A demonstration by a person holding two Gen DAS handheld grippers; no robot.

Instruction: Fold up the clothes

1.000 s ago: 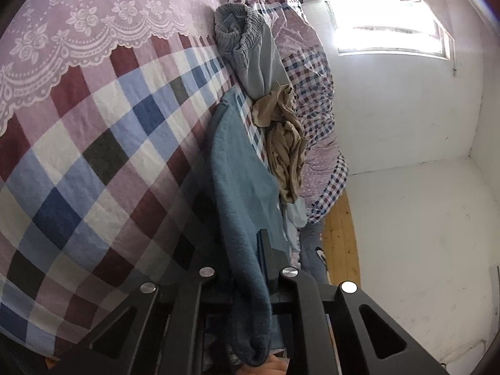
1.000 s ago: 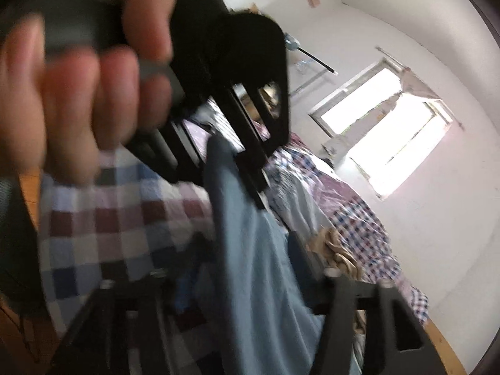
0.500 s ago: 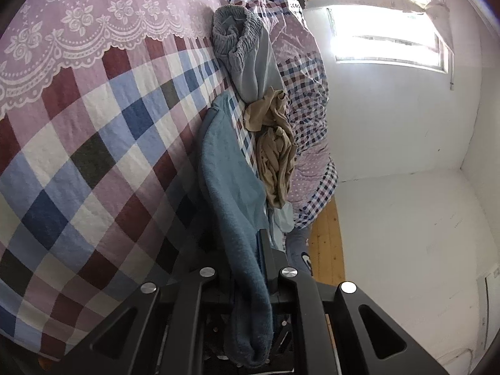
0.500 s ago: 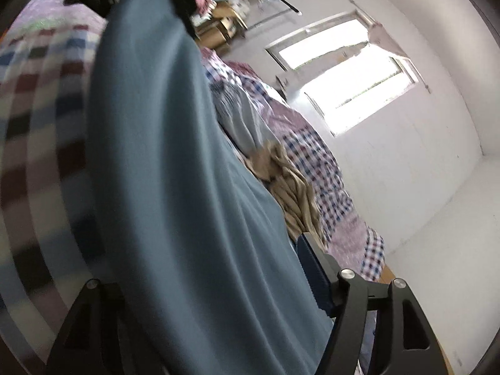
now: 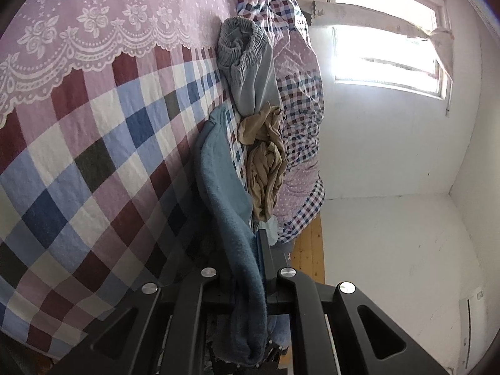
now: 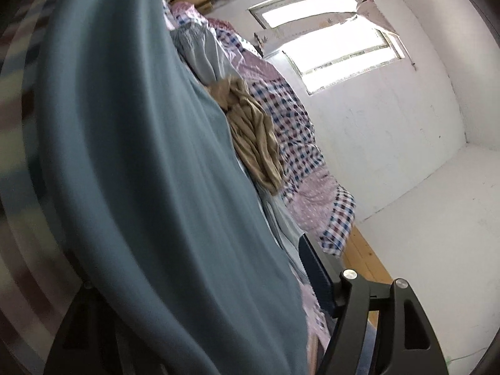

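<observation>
Left tongs (image 5: pixel 250 250) pinch the blue sweater (image 5: pixel 225 193), running toward 12 o'clock; your right tongs (image 6: pixel 218 281) gape wide, sweater between, unpressed.

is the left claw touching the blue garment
Touching. The left wrist view shows the left claw shut on the blue garment, the cloth pinched between its fingers and hanging out behind them.

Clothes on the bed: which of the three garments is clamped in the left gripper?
The teal-blue garment. Its edge runs between the fingers of the left gripper, while the grey elastic-waist garment and the crumpled tan garment lie loose farther along the bed.
</observation>
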